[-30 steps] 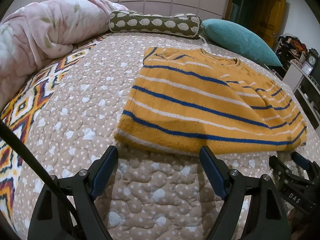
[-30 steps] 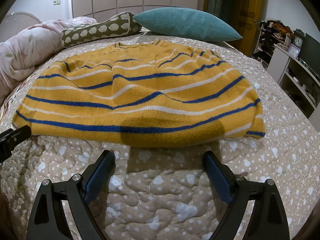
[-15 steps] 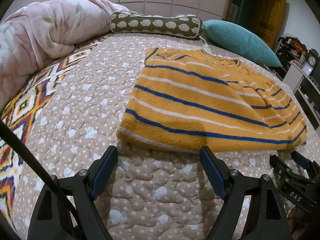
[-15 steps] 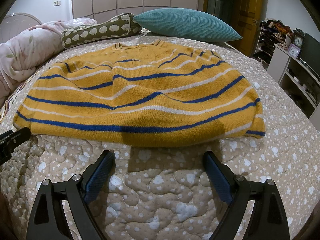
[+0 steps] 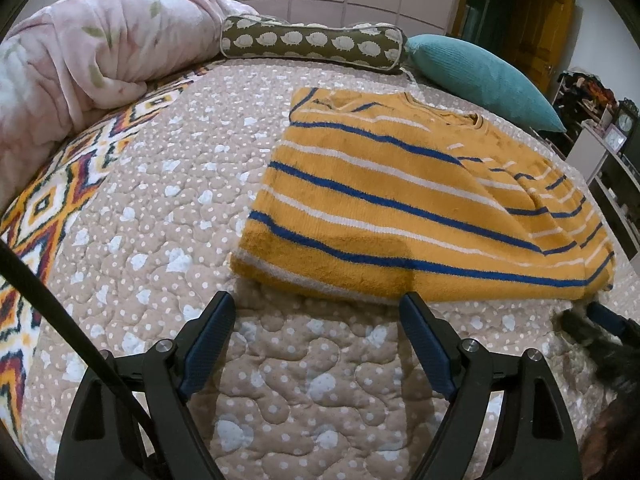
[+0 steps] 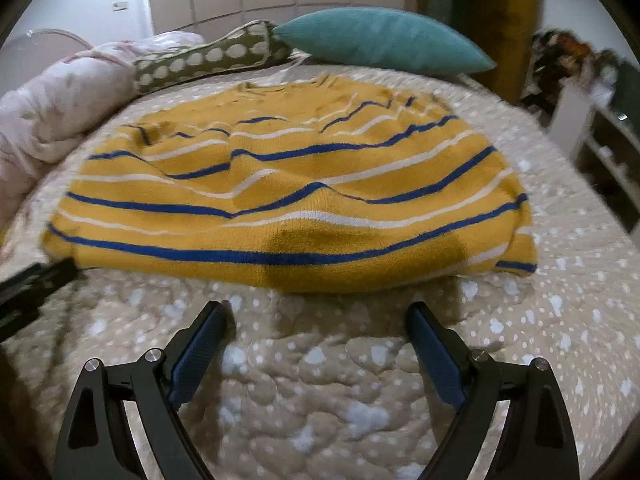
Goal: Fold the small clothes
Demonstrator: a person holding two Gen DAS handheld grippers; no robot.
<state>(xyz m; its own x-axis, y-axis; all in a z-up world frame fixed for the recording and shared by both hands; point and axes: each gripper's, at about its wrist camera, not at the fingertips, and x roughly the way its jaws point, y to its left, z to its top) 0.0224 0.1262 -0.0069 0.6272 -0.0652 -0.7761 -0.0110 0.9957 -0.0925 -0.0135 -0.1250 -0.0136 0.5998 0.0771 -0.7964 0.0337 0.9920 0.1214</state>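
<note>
A yellow sweater [image 5: 404, 204] with blue and white stripes lies flat on the bed, its sleeves folded in over the body and its hem toward me. My left gripper [image 5: 316, 312] stands open just short of the hem's left part, nothing between its fingers. In the right wrist view the same sweater [image 6: 288, 196] fills the middle, and my right gripper [image 6: 318, 316] is open just short of the hem, also holding nothing. The right gripper's tip shows at the left view's right edge [image 5: 600, 320]; the left gripper's tip pokes in at the right view's left edge [image 6: 36, 284].
The beige dotted quilt [image 5: 312, 396] covers the bed. A pink duvet [image 5: 80, 64] is bunched at the left, beside a patterned blanket [image 5: 44, 208]. A hedgehog-print bolster [image 5: 316, 42] and a teal pillow [image 5: 484, 80] lie at the head. Shelves [image 6: 600, 152] stand to the right of the bed.
The right wrist view has tilted and blurred, so the sweater sits slightly lower and nearer in it. The left gripper has stayed put. The sweater has not moved.
</note>
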